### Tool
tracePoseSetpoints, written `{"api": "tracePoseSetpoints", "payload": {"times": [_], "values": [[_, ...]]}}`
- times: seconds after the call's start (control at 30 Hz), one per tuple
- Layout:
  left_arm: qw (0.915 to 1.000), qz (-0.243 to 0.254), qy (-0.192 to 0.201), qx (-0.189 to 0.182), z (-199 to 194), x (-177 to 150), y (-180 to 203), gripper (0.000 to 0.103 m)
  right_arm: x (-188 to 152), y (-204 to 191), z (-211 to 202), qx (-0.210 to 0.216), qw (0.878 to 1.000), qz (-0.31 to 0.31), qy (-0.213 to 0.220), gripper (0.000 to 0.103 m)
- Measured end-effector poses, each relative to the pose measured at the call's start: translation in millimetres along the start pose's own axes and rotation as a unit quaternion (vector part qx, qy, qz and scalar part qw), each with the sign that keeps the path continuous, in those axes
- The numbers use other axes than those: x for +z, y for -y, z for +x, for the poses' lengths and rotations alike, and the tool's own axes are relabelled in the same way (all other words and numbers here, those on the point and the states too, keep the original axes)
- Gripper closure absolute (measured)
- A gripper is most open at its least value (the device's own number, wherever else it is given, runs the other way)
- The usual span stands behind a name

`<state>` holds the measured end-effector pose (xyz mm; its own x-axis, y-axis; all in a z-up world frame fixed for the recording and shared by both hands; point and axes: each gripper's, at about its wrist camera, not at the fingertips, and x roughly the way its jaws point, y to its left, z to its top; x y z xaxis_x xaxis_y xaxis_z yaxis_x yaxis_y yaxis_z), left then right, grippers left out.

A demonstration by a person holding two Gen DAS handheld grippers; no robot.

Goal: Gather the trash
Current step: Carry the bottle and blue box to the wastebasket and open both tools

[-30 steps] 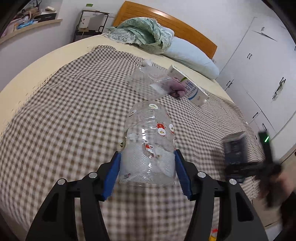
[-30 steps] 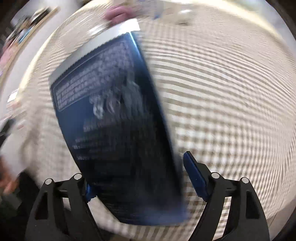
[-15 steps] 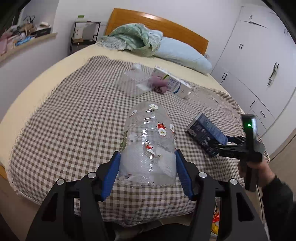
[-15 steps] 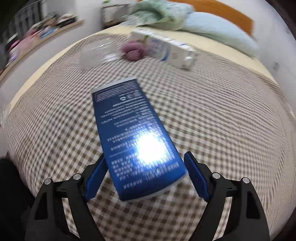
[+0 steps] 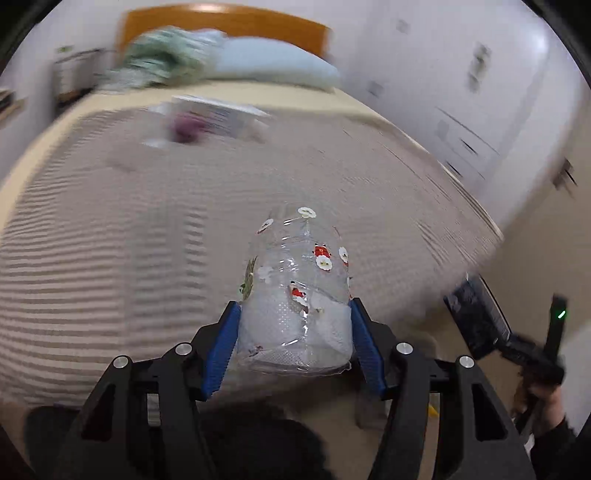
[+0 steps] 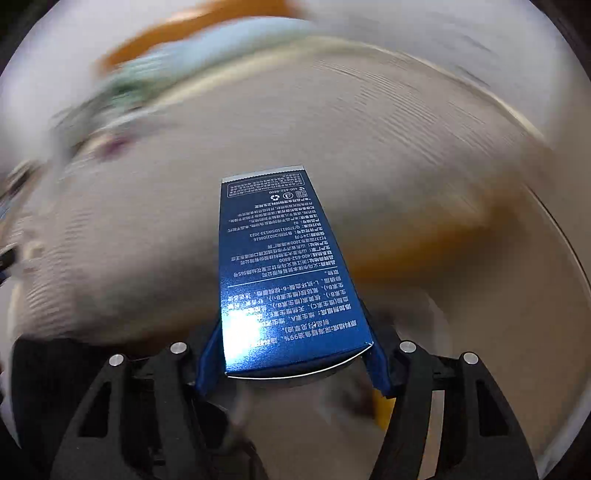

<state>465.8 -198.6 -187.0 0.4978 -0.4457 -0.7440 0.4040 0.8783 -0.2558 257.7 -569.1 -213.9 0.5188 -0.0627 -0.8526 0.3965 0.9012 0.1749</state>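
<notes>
My left gripper (image 5: 293,343) is shut on a clear plastic bottle (image 5: 295,295) with small red and white stickers, held above the near edge of the checked bed cover (image 5: 129,229). My right gripper (image 6: 291,354) is shut on a blue printed carton (image 6: 280,266), lifted off the bed. The carton (image 5: 476,317) and the right gripper also show at the right edge of the left wrist view, off the bed's corner. A white carton (image 5: 221,114), a purple lump (image 5: 186,127) and a clear wrapper lie blurred farther up the bed.
A pillow (image 5: 273,68), a green blanket (image 5: 159,62) and a wooden headboard (image 5: 221,18) lie at the far end. White wardrobe doors (image 5: 480,92) stand to the right. Dark shapes lie below both grippers near the floor. Both views are motion-blurred.
Both grippers have pulled back from the bed and swung toward its near edge and corner, each still holding its item. The blue carton moved from over the bed to beyond its corner.
</notes>
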Motion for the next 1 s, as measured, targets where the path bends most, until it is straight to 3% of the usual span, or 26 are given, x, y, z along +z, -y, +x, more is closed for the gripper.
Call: {"api": "tracePoseSetpoints", "payload": {"times": [0.1, 0.2, 0.37, 0.47, 0.57, 0.67, 0.7, 0.77, 0.83, 1.0], "values": [[0.998, 0.046, -0.03, -0.033, 30.9, -11.8, 48.8, 0.046, -63.3, 77.1, 16.2, -0.046, 0.991, 0.111, -0.051, 0.042], [0.9936, 0.073, -0.066, -0.056, 60.0, -25.6, 86.2, 0.046, -100.7, 112.0, 51.7, -0.045, 0.983, 0.153, -0.09, 0.042], [0.9885, 0.096, -0.11, -0.038, 83.6, -42.2, 110.1, 0.046, -85.5, 114.9, 180.9, 0.0, 0.976, 0.165, -0.145, 0.041], [0.9869, 0.11, -0.115, -0.022, 87.7, -48.4, 117.4, 0.046, -67.9, 113.0, 250.7, -0.021, 0.977, 0.14, -0.16, 0.041], [0.9859, 0.116, -0.121, -0.006, 94.5, -53.0, 126.7, 0.046, -71.9, 113.3, 319.2, -0.038, 0.965, 0.167, -0.199, 0.039], [0.9831, 0.125, -0.134, -0.003, 105.5, -57.1, 138.7, 0.046, -91.2, 112.7, 360.2, 0.006, 0.95, 0.201, -0.24, 0.037], [0.9817, 0.131, -0.137, -0.001, 109.4, -58.4, 142.9, 0.046, -93.9, 113.4, 362.5, 0.01, 0.948, 0.206, -0.243, 0.036], [0.9787, 0.145, -0.146, -0.001, 118.9, -61.8, 150.3, 0.046, -93.4, 116.3, 348.1, 0.014, 0.956, 0.2, -0.216, 0.024], [0.9758, 0.15, -0.158, -0.011, 129.4, -64.6, 159.6, 0.046, -92.5, 119.0, 327.5, 0.036, 0.962, 0.19, -0.195, 0.024], [0.9568, 0.189, -0.21, -0.066, 174.1, -80.1, 194.1, 0.045, -93.1, 131.6, 219.8, 0.061, 0.98, 0.145, -0.123, 0.019]]}}
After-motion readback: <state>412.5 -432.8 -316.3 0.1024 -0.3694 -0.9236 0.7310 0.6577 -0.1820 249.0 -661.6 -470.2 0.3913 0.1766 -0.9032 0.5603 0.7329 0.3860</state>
